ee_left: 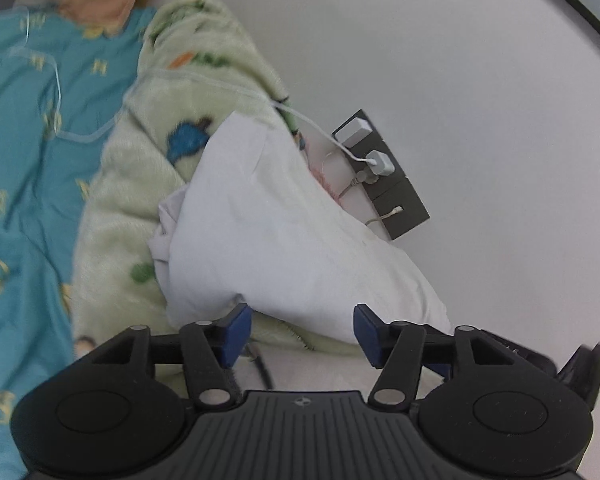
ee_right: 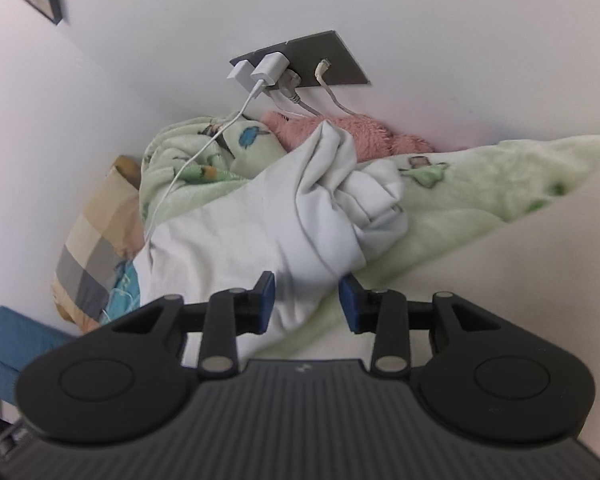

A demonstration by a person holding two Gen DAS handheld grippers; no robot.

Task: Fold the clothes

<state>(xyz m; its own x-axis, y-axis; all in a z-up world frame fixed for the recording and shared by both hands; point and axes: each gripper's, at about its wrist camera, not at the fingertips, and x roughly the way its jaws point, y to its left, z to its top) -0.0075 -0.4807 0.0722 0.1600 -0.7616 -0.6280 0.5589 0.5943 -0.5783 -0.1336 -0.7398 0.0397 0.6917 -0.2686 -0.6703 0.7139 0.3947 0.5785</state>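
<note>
I see my right gripper (ee_right: 306,300) with jaws parted around the rumpled white garment (ee_right: 260,220) on the green blanket (ee_right: 440,224).

Soft, even indoor light on both fisheye views, with no hard shadows and no glare. Straight lines bow near the rims, and dark corners frame the left wrist view. The teal bedding (ee_left: 24,128) left of the left gripper (ee_left: 302,330) is smeared by motion blur
</note>
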